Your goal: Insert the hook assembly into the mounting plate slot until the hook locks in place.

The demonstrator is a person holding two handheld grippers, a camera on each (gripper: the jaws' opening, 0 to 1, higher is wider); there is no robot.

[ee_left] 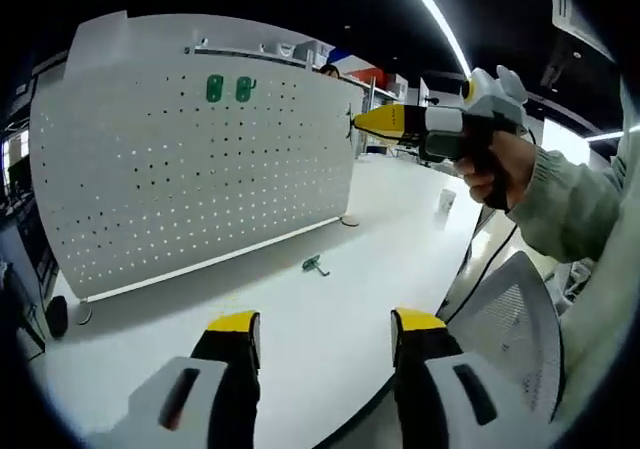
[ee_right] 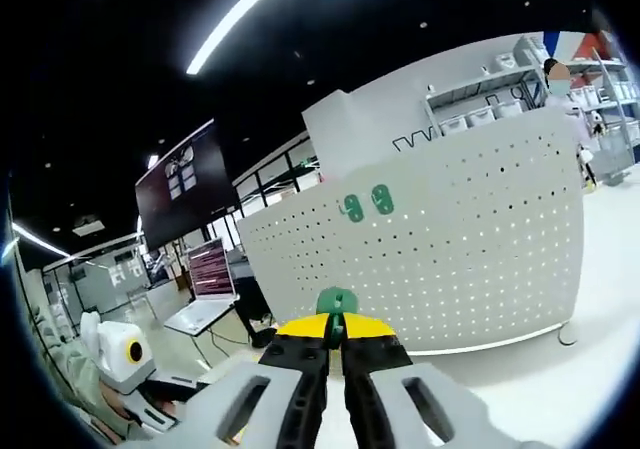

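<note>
**At the pegboard, one green hook is clamped and another lies on the table**

On a white table (ee_left: 300, 339), a white perforated mounting plate (ee_left: 190, 159) stands upright, with two green hooks (ee_left: 229, 89) already seated side by side near its upper edge. In the left gripper view, the left gripper (ee_left: 325, 334) hangs low over the tabletop, its yellow-tipped jaws spread wide apart with nothing between them. Beyond it, a small green hook assembly (ee_left: 315, 264) lies loose on the table, near the foot of the plate and well apart from both jaws. The right gripper (ee_left: 358, 121) enters that view from the right, held in a person's hand (ee_left: 497, 169) with a grey-green sleeve (ee_left: 565, 204); its yellow tip points toward the plate's right edge, and something small and dark shows at the tip, too small to tell there.

In the right gripper view, the right gripper (ee_right: 336, 337) has its jaws pressed close together on a green hook (ee_right: 335, 307), whose rounded head rises just above the yellow tips. The hook sits in front of the plate's lower half, though whether it touches the plate cannot be told. The two mounted hooks (ee_right: 366, 204) appear higher up on the plate (ee_right: 480, 229). At lower left, the left gripper (ee_right: 125, 354) shows beside a sleeve. Behind the plate stand a dark screen (ee_right: 185, 184), a laptop (ee_right: 205, 279) and shelving (ee_right: 480, 109).
</note>
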